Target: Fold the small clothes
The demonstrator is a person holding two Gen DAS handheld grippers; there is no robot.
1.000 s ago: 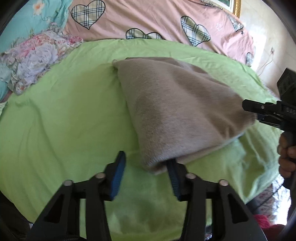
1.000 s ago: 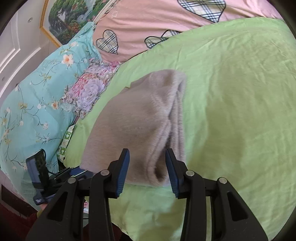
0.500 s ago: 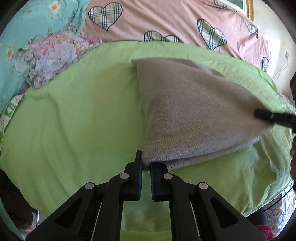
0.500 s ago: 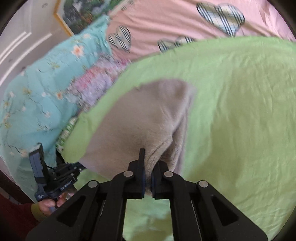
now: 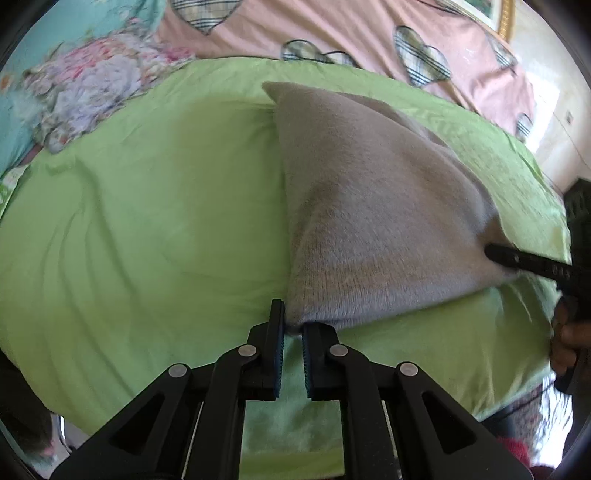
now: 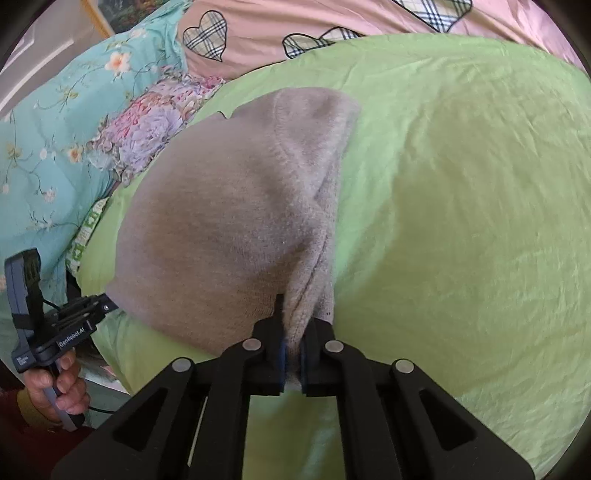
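Note:
A grey fuzzy knitted garment (image 5: 369, 221) lies folded on a green sheet (image 5: 147, 240). My left gripper (image 5: 293, 328) is shut on its near left corner. My right gripper (image 6: 291, 332) is shut on its near right corner, with bunched cloth between the pads. The near edge is raised off the sheet between the two grippers. The garment's far end rests on the sheet in the right wrist view (image 6: 229, 221). The right gripper shows at the right in the left wrist view (image 5: 517, 258); the left gripper shows at the lower left in the right wrist view (image 6: 103, 306).
A pink quilt with plaid hearts (image 5: 332, 33) lies behind the green sheet. A floral cloth (image 6: 144, 136) and a turquoise flowered pillow (image 6: 55, 122) lie at the far left. The sheet's near edge drops off below the grippers.
Both grippers went from open around the garment's near corners to shut on them. They have lifted the near edge slightly and both views have moved closer.

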